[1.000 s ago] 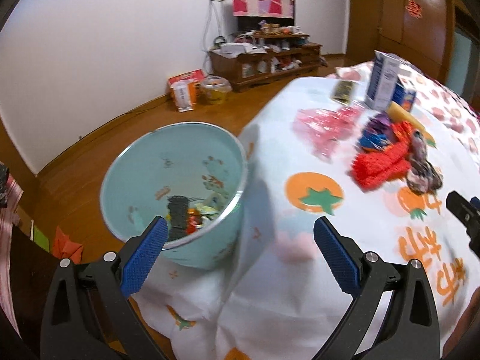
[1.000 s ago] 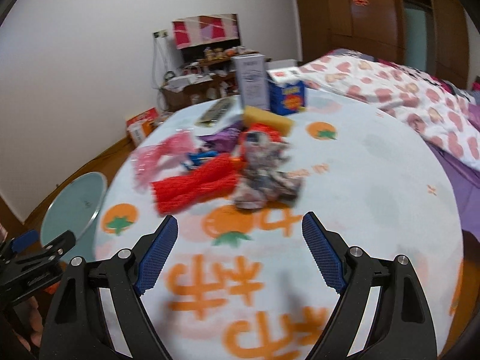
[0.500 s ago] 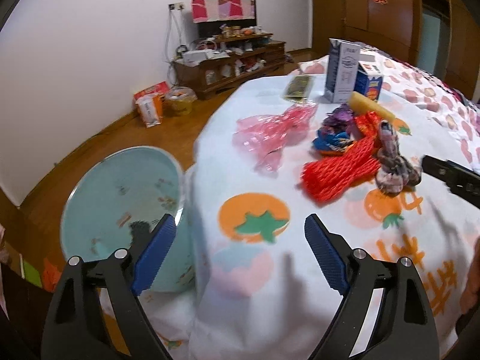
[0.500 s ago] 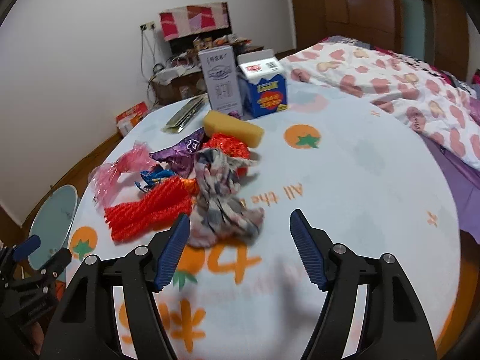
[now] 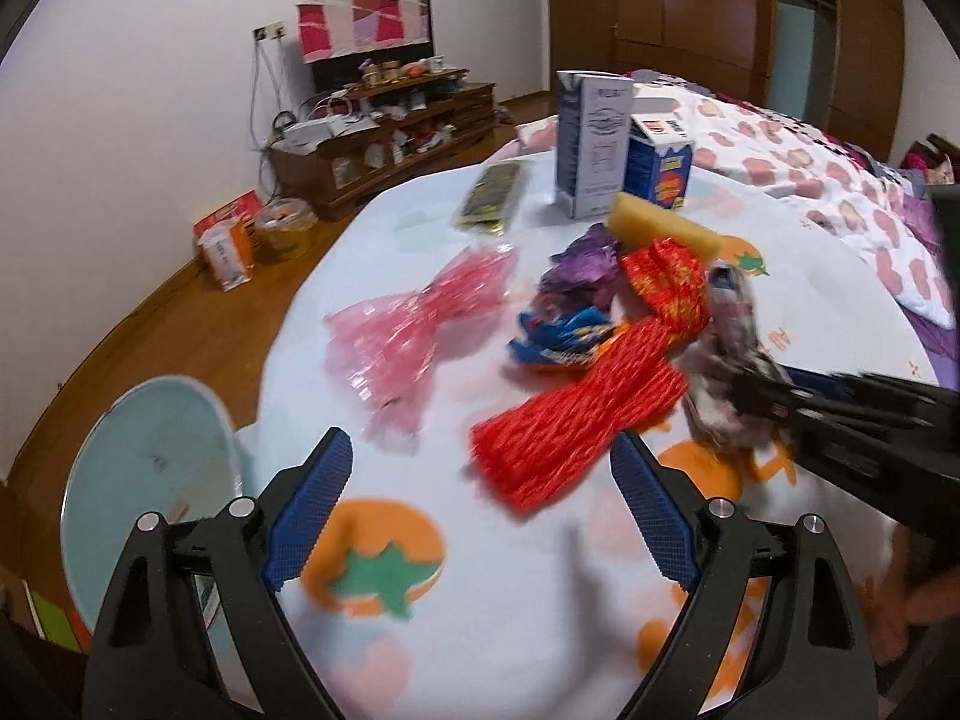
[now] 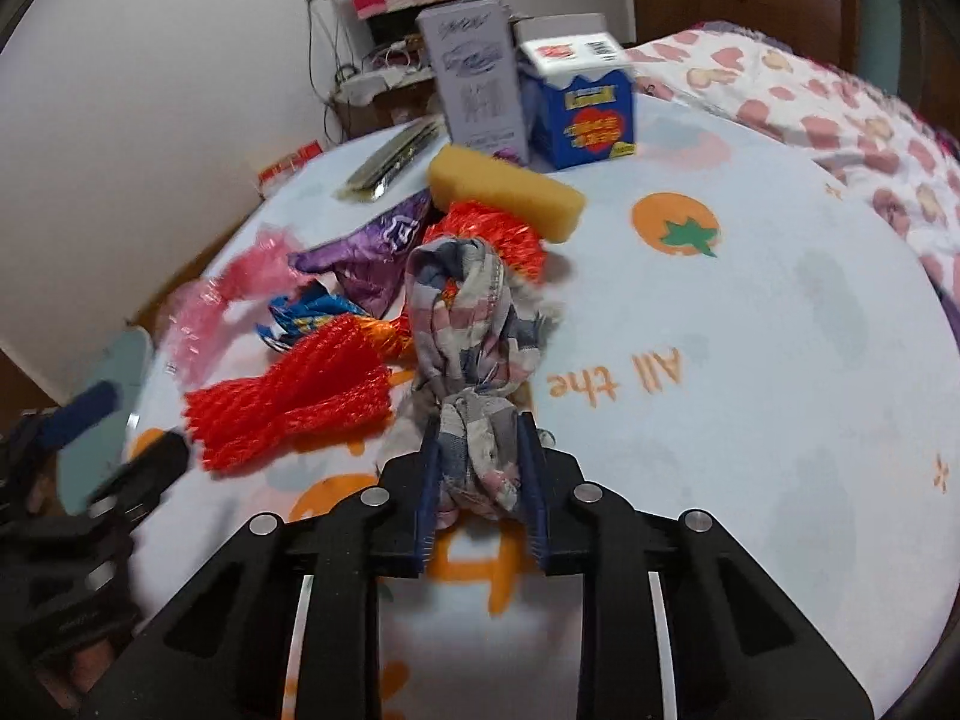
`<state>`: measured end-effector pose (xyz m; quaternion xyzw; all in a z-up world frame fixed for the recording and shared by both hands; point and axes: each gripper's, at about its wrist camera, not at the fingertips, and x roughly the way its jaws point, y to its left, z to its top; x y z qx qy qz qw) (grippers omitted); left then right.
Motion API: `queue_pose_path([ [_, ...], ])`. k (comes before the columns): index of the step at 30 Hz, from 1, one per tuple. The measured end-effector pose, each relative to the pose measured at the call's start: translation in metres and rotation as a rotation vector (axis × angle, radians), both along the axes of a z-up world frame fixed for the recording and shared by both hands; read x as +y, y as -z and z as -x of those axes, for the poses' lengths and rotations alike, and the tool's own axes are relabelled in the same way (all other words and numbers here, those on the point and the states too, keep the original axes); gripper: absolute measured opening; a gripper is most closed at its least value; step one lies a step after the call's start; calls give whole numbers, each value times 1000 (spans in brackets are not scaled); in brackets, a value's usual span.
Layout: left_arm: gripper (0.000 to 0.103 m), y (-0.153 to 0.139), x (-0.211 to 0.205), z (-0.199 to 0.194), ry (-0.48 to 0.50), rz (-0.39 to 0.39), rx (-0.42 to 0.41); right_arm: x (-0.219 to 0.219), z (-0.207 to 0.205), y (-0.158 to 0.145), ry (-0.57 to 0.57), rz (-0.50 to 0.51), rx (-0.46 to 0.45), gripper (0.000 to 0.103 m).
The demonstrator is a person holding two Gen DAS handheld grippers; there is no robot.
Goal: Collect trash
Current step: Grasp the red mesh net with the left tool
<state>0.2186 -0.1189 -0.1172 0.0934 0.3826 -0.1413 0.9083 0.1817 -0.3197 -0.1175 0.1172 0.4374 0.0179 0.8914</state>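
Left tongs (image 5: 480, 516) spread wide, empty, over tabletop (image 5: 540, 600) before red mesh (image 5: 576, 414); bin (image 5: 144, 480) at left. Right tongs (image 6: 480, 498) clamp plaid rag (image 6: 474, 330). Grasp made; next likely lift, carry to bin.

Right gripper (image 6: 480, 480): clamping the plaid rag (image 6: 474, 324).
Red net (image 6: 294, 396): lying just left of the rag.

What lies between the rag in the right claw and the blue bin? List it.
The right claw is shut on the plaid rag. Between it and the blue bin, off the table's left edge, lie the red mesh net and the open left claw. Lifted, it clears the net.
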Motion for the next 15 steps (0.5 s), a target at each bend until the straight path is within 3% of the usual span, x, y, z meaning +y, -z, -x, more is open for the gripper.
queue_pose_path([
  [4,86,9,-16,-14,18,-23,3,-20,23,-16,48,6,-48,25],
  [7,83,19,-25,-22,21,-39,37,-35,34,-15,80,-9,-34,25],
  [11,66,32,-33,-27,36,-12,115,-47,39,-7,114,-22,-14,25],
  [15,42,33,-38,-23,53,-26,105,-48,44,-2,136,-55,-11,25],
])
